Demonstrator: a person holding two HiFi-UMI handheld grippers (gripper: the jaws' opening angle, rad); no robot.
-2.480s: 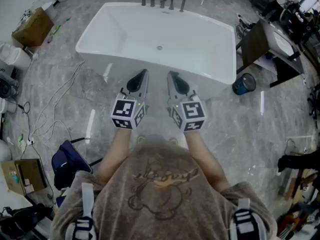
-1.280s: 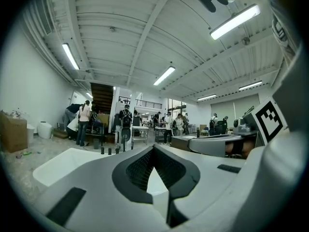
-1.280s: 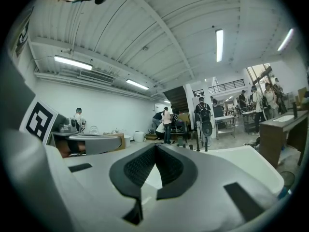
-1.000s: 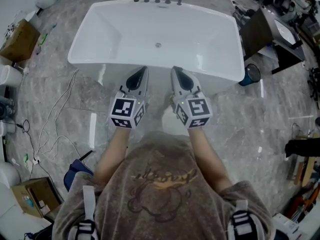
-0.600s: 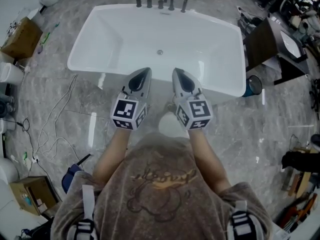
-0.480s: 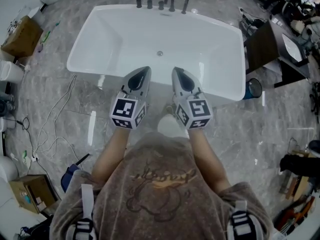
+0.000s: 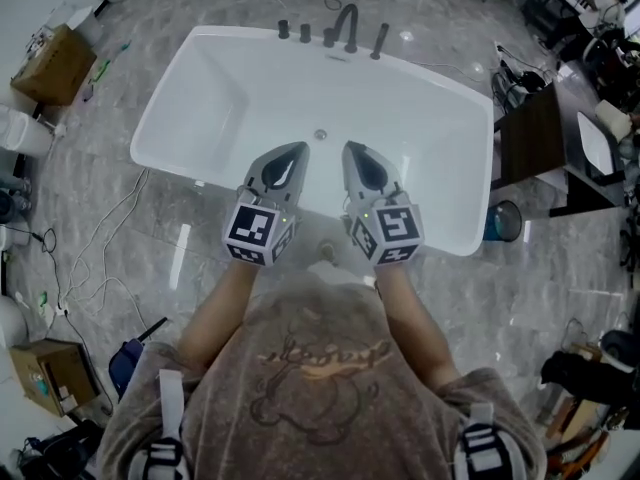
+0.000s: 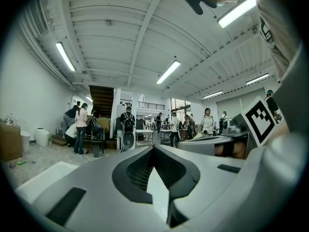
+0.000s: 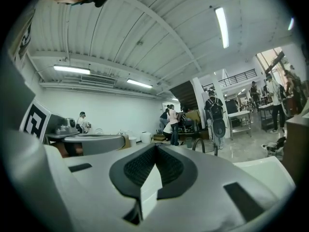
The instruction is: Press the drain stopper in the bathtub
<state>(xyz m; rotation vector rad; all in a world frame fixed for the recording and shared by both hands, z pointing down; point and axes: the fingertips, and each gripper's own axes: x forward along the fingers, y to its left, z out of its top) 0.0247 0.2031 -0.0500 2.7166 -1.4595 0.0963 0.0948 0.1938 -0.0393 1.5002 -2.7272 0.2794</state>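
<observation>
Saw drain stopper (image 7: 320, 135) untouched on bathtub (image 7: 230, 88) floor, nr faucet (image 7: 347, 23) side. Held L gripper (image 7: 297, 149) & R gripper (image 7: 350, 149) over near rim, fingers closed, empty, well apart from stopper. Judged nil done; reach-in + press left.

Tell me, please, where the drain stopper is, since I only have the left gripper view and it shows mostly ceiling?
Observer: In the head view the drain stopper sits in the floor of the bathtub, just ahead of the two grippers' tips and between them.
Operator: Is either gripper touching it?
Observer: No. The left gripper and the right gripper show over the tub's near rim, apart from the stopper.
Operator: Could you check whether the right gripper is open?
Observer: The right gripper view shows its fingers together, with nothing between them.
</observation>
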